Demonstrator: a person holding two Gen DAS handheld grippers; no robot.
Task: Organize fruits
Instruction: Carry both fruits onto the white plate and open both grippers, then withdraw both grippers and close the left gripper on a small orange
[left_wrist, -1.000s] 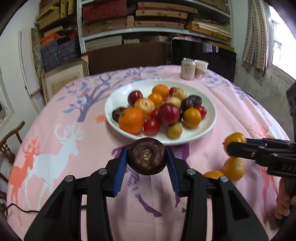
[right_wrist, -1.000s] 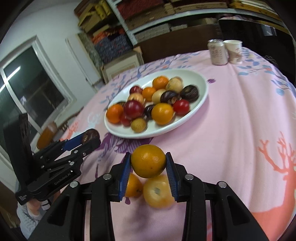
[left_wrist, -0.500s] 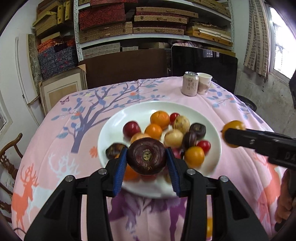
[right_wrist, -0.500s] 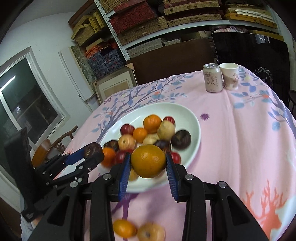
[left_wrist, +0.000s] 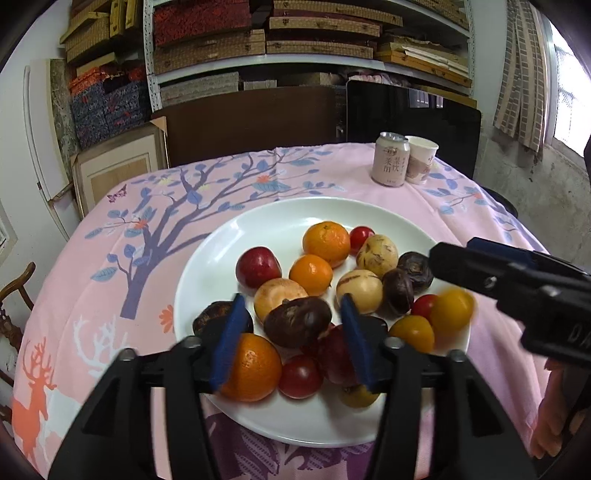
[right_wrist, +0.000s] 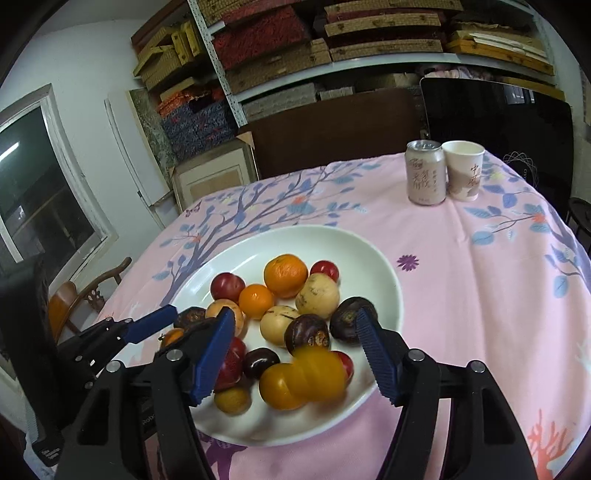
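A white plate (left_wrist: 207, 266) on the pink tablecloth holds several fruits: oranges, red plums, pale melons and dark mangosteens. Over its near side my left gripper (left_wrist: 293, 341) is opening; a dark brown mangosteen (left_wrist: 297, 321) lies loose between the blue pads, touching neither. My right gripper (right_wrist: 295, 354) is also opening above the plate (right_wrist: 384, 280), and a blurred orange (right_wrist: 319, 371) drops free between its pads onto the heap. The right gripper (left_wrist: 454, 251) enters the left wrist view from the right, with the falling orange (left_wrist: 450, 308) below it. The left gripper (right_wrist: 173, 330) shows at the left of the right wrist view.
A drink can (left_wrist: 390, 164) and a paper cup (left_wrist: 421, 160) stand at the table's far right. A dark chair back and shelves of boxes stand behind the table. A wooden chair (right_wrist: 70, 306) is at the left. A hand (left_wrist: 550, 424) shows at the right edge.
Both grippers travelled from the near tablecloth to above the plate. Each then opened: the left let go of the mangosteen, the right let go of the orange.
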